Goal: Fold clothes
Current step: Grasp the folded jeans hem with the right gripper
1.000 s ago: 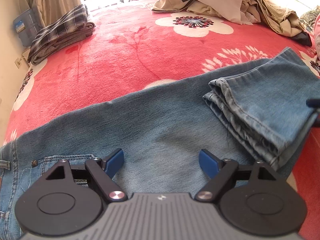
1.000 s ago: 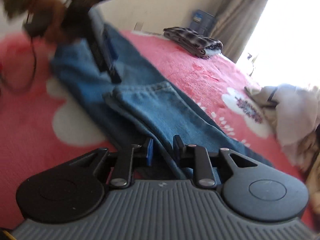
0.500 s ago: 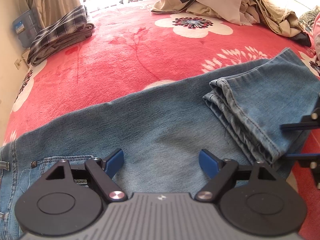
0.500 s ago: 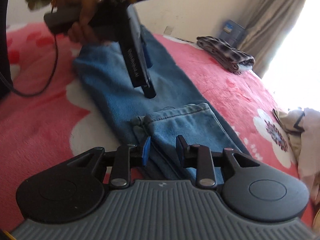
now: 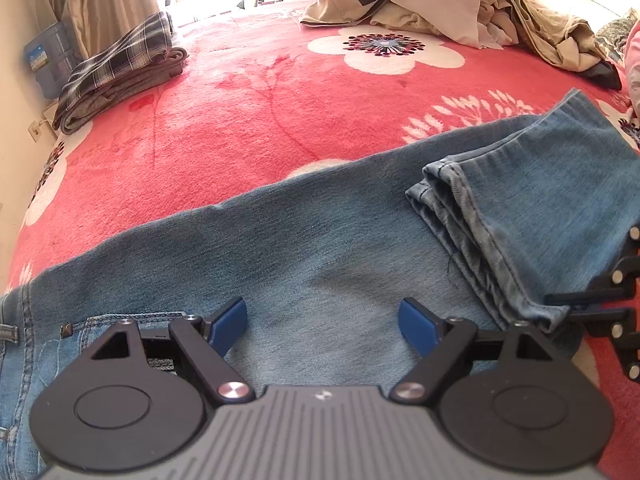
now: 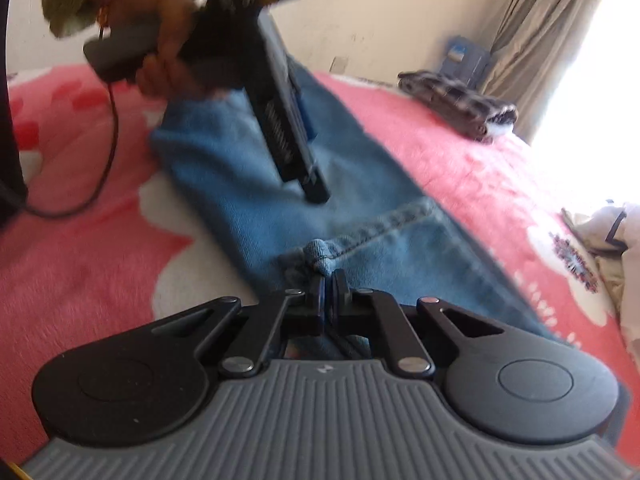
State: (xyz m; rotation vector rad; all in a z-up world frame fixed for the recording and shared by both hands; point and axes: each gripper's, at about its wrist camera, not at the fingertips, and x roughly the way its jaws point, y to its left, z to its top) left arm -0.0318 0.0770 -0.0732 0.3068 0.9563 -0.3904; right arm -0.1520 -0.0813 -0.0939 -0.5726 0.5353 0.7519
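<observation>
Blue jeans (image 5: 320, 248) lie flat across the red flowered bedspread (image 5: 260, 112), one leg folded back (image 5: 540, 200) on the right. My left gripper (image 5: 324, 316) hovers open just above the thigh near the back pocket, with nothing between its blue pads; the right wrist view shows it (image 6: 316, 196) pointing down at the denim. My right gripper (image 6: 327, 280) is closing tight on the corner of the folded leg's hem (image 6: 320, 256), which bunches up between its pads. Its fingertips (image 5: 560, 308) show at the right edge of the left wrist view, at that hem.
A folded plaid garment (image 5: 120, 68) lies at the bed's far left corner. A heap of unfolded clothes (image 5: 440, 0) sits at the far side. A blue container (image 5: 44, 60) stands by the curtain. A person's hand (image 6: 160, 40) holds the left gripper, its cable (image 6: 108, 152) trailing.
My right gripper has slid along the folded leg to its hem corner and closed on it. The left gripper has stayed where it was, open.
</observation>
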